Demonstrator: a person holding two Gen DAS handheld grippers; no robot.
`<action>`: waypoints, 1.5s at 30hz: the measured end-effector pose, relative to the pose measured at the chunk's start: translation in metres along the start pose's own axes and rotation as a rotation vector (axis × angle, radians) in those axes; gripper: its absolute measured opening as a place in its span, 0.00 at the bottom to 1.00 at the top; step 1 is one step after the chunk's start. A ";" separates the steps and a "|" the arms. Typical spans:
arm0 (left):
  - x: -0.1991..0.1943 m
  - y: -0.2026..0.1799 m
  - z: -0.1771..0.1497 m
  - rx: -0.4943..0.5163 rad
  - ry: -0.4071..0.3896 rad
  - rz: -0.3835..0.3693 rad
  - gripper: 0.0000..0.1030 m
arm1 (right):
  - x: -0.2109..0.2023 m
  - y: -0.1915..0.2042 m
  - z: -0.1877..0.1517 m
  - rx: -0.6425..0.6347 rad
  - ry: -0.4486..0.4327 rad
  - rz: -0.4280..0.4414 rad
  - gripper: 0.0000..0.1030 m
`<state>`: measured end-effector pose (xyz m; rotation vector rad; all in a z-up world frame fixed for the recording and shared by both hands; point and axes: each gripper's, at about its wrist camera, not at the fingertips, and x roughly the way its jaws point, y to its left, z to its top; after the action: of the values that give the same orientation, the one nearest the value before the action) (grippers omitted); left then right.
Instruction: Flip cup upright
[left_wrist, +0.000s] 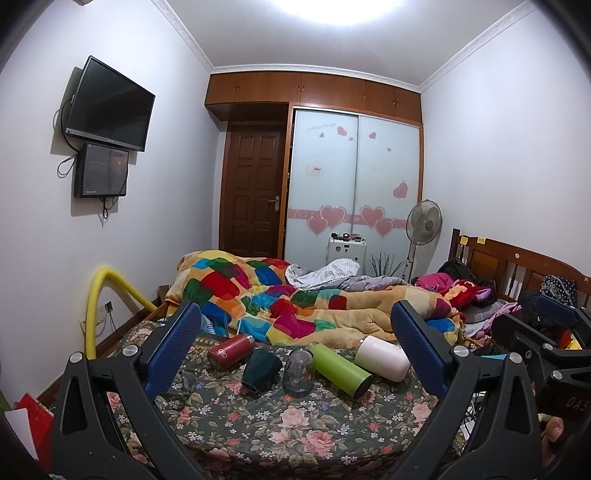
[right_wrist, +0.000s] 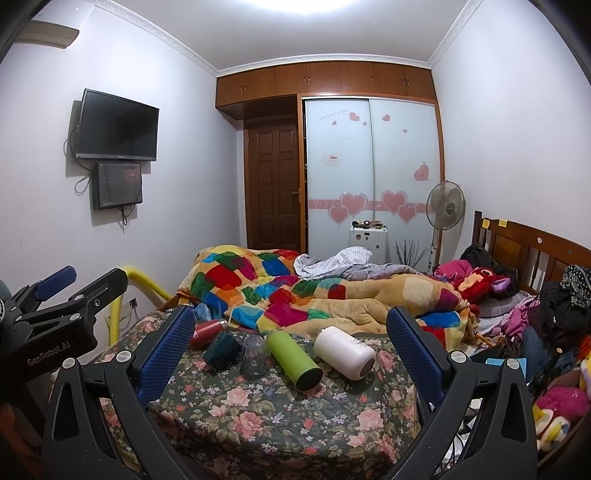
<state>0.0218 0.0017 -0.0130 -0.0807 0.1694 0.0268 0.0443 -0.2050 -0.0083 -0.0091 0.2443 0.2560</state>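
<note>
Several drinking vessels lie in a row on the floral bedspread (left_wrist: 258, 421): a red bottle (left_wrist: 231, 350) on its side, a dark green cup (left_wrist: 261, 369) tipped over, a clear glass (left_wrist: 298, 373) standing mouth down, a lime green bottle (left_wrist: 341, 370) on its side, and a white cup (left_wrist: 382, 357) on its side. They also show in the right wrist view: red bottle (right_wrist: 207, 333), dark green cup (right_wrist: 221, 350), clear glass (right_wrist: 254, 356), green bottle (right_wrist: 293, 359), white cup (right_wrist: 343, 351). My left gripper (left_wrist: 295, 343) is open and empty, short of the row. My right gripper (right_wrist: 291, 343) is open and empty, also short of it.
A colourful patchwork quilt (left_wrist: 295, 295) is heaped behind the cups. A yellow padded rail (left_wrist: 96, 295) stands at the bed's left edge. Clothes and toys (right_wrist: 546, 332) pile up on the right by the wooden headboard (left_wrist: 517, 262). The other gripper (right_wrist: 55, 314) shows at far left.
</note>
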 end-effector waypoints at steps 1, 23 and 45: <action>0.002 0.001 0.000 0.000 0.003 0.000 1.00 | 0.000 0.000 0.000 0.000 0.002 -0.001 1.00; 0.202 0.066 -0.103 -0.028 0.472 0.050 1.00 | 0.099 -0.023 -0.030 0.030 0.247 -0.052 1.00; 0.376 0.084 -0.200 0.088 0.807 -0.096 0.73 | 0.182 -0.019 -0.052 -0.027 0.429 -0.062 1.00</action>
<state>0.3559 0.0759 -0.2797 -0.0072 0.9716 -0.1116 0.2074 -0.1799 -0.1033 -0.0989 0.6657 0.1937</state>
